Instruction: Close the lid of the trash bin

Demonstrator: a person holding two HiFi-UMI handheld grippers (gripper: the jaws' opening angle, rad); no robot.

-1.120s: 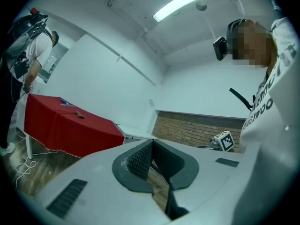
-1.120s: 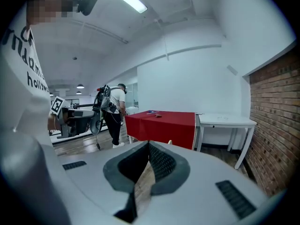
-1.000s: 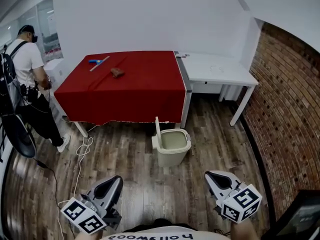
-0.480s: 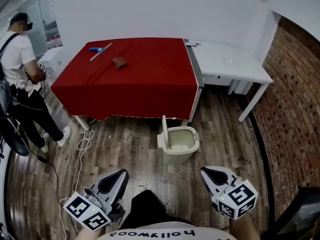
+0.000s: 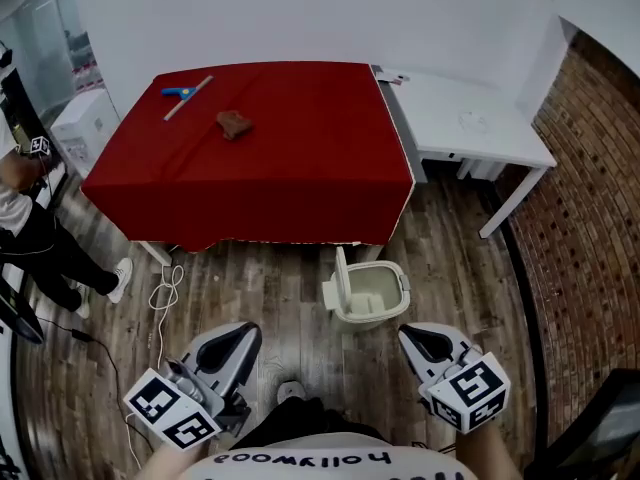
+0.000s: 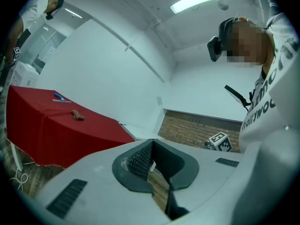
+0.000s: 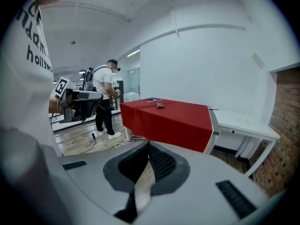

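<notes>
The pale green trash bin (image 5: 370,294) stands on the wood floor just in front of the red table (image 5: 250,168). Its lid (image 5: 342,276) stands upright on the bin's left side, leaving the bin open. My left gripper (image 5: 240,340) hovers low at the bin's near left, well apart from it. On the near right, my right gripper (image 5: 412,338) is a short way from the bin's rim. Both are shut with nothing held. Neither gripper view shows the bin; the left gripper (image 6: 152,144) and right gripper (image 7: 148,146) point above it.
A white desk (image 5: 470,128) adjoins the red table on the right, and a brick wall (image 5: 590,258) runs beyond it. A blue-handled tool (image 5: 187,93) and a brown object (image 5: 233,123) lie on the red cloth. A person (image 5: 25,218) stands at far left; a white cable (image 5: 162,298) trails on the floor.
The view has advanced toward the table, so the bin now lies closer to both grippers. The person at the left has slid toward the frame's edge. The lid stays upright.
</notes>
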